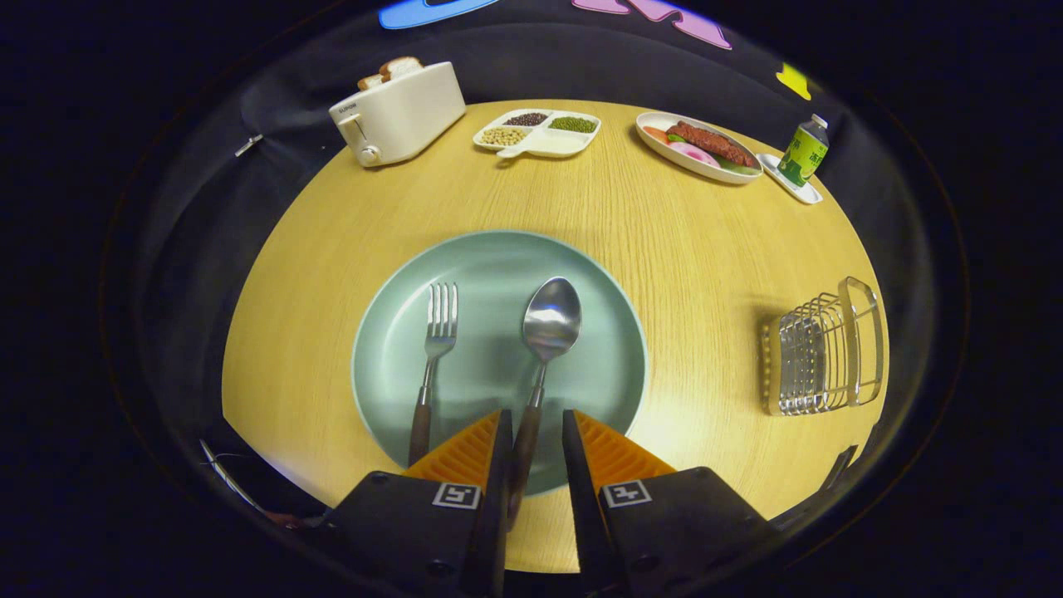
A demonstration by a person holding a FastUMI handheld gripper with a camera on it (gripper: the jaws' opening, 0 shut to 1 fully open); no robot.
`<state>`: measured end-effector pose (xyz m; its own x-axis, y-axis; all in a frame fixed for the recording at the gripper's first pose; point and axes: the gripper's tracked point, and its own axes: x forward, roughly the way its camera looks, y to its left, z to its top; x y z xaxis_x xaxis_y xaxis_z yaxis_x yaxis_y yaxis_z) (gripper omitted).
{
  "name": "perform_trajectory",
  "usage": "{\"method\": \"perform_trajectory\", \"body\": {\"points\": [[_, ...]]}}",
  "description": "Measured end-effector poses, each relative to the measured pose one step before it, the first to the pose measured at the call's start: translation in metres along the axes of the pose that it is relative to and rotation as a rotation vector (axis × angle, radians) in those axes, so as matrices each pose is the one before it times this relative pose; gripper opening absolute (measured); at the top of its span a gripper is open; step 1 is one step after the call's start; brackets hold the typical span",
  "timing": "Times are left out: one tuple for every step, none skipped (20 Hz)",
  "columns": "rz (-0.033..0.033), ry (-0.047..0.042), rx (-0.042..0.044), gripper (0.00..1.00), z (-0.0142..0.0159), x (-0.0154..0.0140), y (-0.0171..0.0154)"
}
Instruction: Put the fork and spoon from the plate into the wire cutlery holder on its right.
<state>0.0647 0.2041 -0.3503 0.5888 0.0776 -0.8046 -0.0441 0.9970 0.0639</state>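
Round wooden desk [664, 249], carrying a pale green plate [498, 274] at centre. Toaster [399, 112] with bread at 11 o'clock from the plate; divided snack tray [540, 133] at 12; oval food dish [698, 148] and green bottle [804, 151] toward 1. Wire cutlery holder [822, 349] at 3, well apart. On the plate: fork [436, 349] left, spoon [546, 332] right. Gripper [536, 436] released, fingers straddling the spoon's handle at 6, not clamping it.

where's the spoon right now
The spoon lies on the green plate, right of the fork; its handle runs back between the open gripper fingers.
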Motion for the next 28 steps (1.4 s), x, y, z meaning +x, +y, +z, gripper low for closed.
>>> {"method": "perform_trajectory", "body": {"points": [[0.00085,0.01553,0.00085,0.39,-0.00213,0.00469,0.00182],[-0.00621,0.02011,-0.00674,0.39,-0.00314,0.00488,0.00004],[-0.02351,0.00423,-0.01488,0.39,0.00089,0.00292,-0.00304],[-0.04299,-0.01299,-0.01028,0.3,0.00442,-0.00217,-0.01175],[-0.00834,0.00508,-0.00835,0.22,0.00333,0.0022,-0.00276],[0.00666,0.01578,0.00318,0.13,-0.00365,-0.00398,0.00119],[0.01561,0.00472,0.00167,0.12,-0.00111,0.00093,0.00146],[0.02182,-0.00046,-0.00462,0.09,0.00197,-0.0024,0.00057],[0.01682,-0.00806,-0.00885,0.09,0.00205,-0.00303,-0.00037],[0.01341,-0.00564,-0.00315,0.09,0.00076,-0.00542,-0.00309],[0.01928,-0.01234,0.00329,0.09,0.00243,-0.00972,-0.00218],[0.0197,-0.01256,0.00031,0.09,0.00294,-0.01355,-0.0027],[0.016,-0.00595,-0.00257,0.09,0.00435,-0.01328,-0.0065],[0.02039,-0.00176,-0.00251,0.09,0.00404,-0.01484,-0.00821],[0.01606,0.00064,-0.00181,0.09,0.00353,-0.01837,-0.0102],[0.01026,0.0071,-0.00439,0.09,0.00312,-0.01873,-0.01469],[-0.00045,0.00983,-0.00742,0.09,0.00328,-0.01738,-0.01729],[-0.00734,0.01598,-0.01641,0.09,0.0019,-0.01615,-0.0198],[-0.01111,0.02371,-0.02137,0.09,-0.00024,-0.01462,-0.02033],[-0.0161,0.02631,-0.02371,0.09,-0.00259,-0.01167,-0.0203],[-0.01811,0.04096,-0.02332,0.09,-0.00503,-0.00817,-0.02012],[-0.023,0.04482,-0.01858,0.09,-0.00702,-0.00345,-0.01888],[-0.01911,0.06419,-0.01961,0.09,-0.01078,-0.00032,-0.01671],[-0.0184,0.05304,-0.01273,0.09,-0.0079,0.00097,-0.0126],[-0.00718,0.04779,-0.01075,0.09,-0.00706,0.00213,-0.0094],[-0.00325,0.04287,-0.01083,0.09,-0.00425,0.00492,-0.00412],[0.00115,0.04954,-0.01276,0.09,-0.0057,0.00445,-0.00478],[0.00009,0.04811,-0.00924,0.09,-0.00429,0.00655,-0.00195]]}}
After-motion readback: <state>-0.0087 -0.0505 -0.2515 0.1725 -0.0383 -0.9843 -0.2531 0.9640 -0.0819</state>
